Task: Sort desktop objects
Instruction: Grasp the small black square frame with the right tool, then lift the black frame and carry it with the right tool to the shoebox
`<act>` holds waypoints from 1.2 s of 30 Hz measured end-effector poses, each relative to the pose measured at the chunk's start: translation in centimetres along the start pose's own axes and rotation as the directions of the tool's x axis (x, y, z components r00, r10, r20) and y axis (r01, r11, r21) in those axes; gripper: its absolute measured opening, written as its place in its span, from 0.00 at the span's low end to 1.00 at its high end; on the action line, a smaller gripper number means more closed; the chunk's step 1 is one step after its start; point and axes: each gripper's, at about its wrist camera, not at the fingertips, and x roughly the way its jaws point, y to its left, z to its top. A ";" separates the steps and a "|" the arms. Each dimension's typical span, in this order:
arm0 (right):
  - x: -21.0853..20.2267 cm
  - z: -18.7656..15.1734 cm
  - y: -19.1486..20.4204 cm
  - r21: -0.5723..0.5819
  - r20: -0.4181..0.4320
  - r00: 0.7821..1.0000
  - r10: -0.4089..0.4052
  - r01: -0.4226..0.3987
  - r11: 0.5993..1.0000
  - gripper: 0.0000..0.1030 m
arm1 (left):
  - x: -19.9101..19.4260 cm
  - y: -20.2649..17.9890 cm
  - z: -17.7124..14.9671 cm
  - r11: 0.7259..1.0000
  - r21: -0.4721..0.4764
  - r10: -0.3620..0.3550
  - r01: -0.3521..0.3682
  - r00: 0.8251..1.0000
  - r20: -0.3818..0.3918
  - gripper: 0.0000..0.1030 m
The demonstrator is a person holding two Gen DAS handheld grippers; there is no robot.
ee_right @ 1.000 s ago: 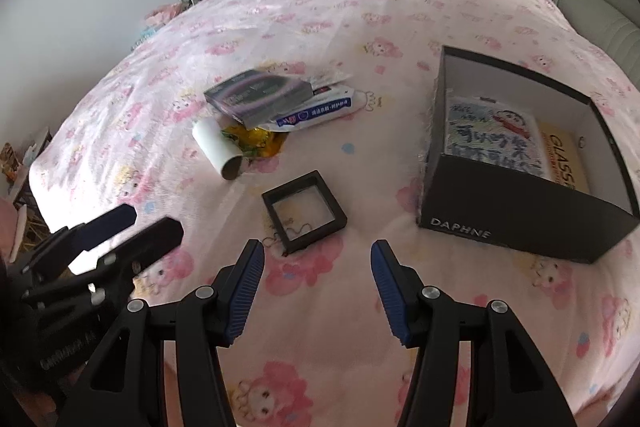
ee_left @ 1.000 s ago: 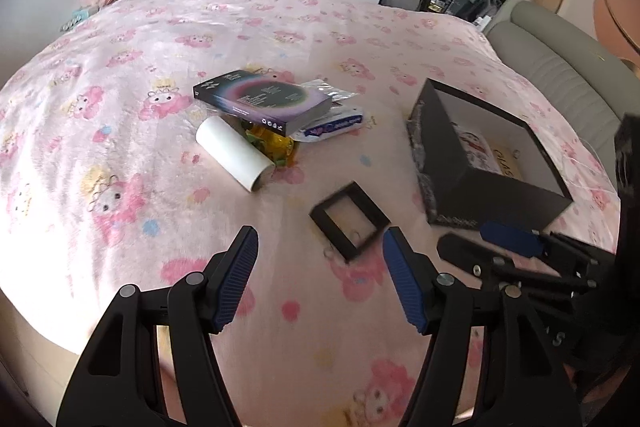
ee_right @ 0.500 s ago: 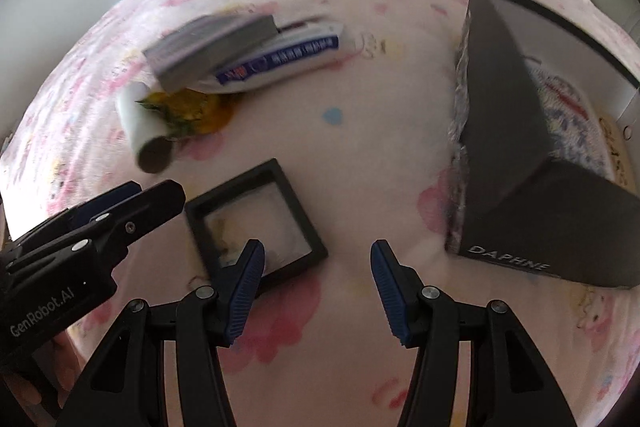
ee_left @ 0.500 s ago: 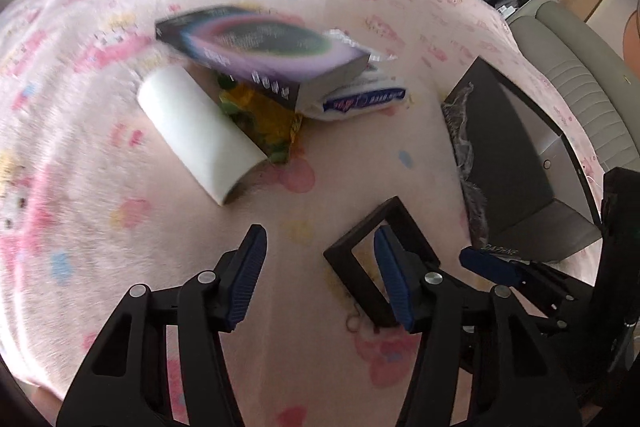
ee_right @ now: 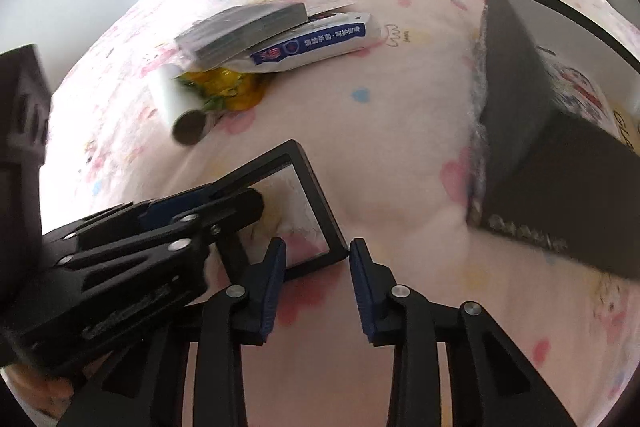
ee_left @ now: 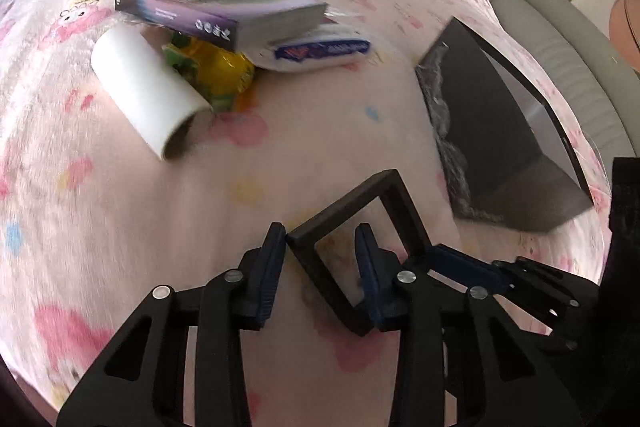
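Your left gripper (ee_left: 320, 259) sits lowest and nearest, its jaws narrowed around the near-left corner of the black square frame (ee_left: 360, 227): one pad outside the corner, the other inside the opening. Motion blur leaves it unclear whether the pads actually pinch the rim, so treat the hold as unconfirmed. Your right gripper (ee_right: 316, 267) hovers just short of the frame's near-right corner (ee_right: 320, 227), jaws partly open and empty. The frame lies flat on the pink bedspread (ee_right: 400, 147), turned like a diamond, one corner towards you and one away; being square, it has no real long axis. The left gripper is the closer one, already astride the rim. To the right, well apart, stands the open black box (ee_right: 540, 147), probably the destination. Farther off on the left lie the white roll (ee_left: 148, 95), the yellow packet (ee_left: 216, 75), the wipes pack (ee_right: 316, 41) and the purple book (ee_left: 216, 7) stacked across them.
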 end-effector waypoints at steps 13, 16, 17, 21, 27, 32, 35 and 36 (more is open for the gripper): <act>-4.0 -7.7 -2.8 0.099 -0.072 0.997 0.016 -0.009 0.995 0.28 | -1.2 -3.3 -5.8 0.998 0.060 -0.007 0.011 0.997 -0.076 0.36; -5.9 -7.3 -3.0 0.060 0.000 0.999 -0.038 0.038 0.998 0.28 | -2.2 -3.0 -6.1 0.998 0.061 0.005 0.000 0.997 -0.073 0.36; -6.2 -7.1 -3.0 0.051 0.016 0.999 -0.047 0.046 0.998 0.28 | -2.3 -3.0 -6.5 0.998 0.059 0.005 -0.001 0.997 -0.076 0.36; -4.6 -6.9 -3.2 0.067 -0.007 1.000 -0.002 0.003 0.998 0.28 | -1.9 -3.2 -7.3 0.998 0.056 0.004 0.001 0.996 -0.085 0.29; -3.4 -7.8 -2.6 0.065 -0.055 0.994 0.094 -0.090 0.994 0.23 | -0.7 -3.6 -7.0 0.998 0.059 0.010 -0.006 0.997 -0.070 0.21; -4.9 -8.6 -2.7 0.080 -0.057 0.989 0.137 -0.133 0.988 0.23 | -1.7 -3.8 -6.9 0.997 0.078 0.008 -0.005 0.999 -0.049 0.21; -5.1 -8.4 -3.1 0.095 -0.040 0.996 0.080 -0.076 0.993 0.23 | -2.1 -3.7 -7.2 0.996 0.086 0.007 -0.003 0.999 -0.039 0.21; -4.9 -8.3 -3.5 0.106 -0.038 0.997 0.068 -0.064 0.992 0.23 | -2.0 -3.4 -7.2 0.997 0.075 0.007 -0.004 0.999 -0.045 0.21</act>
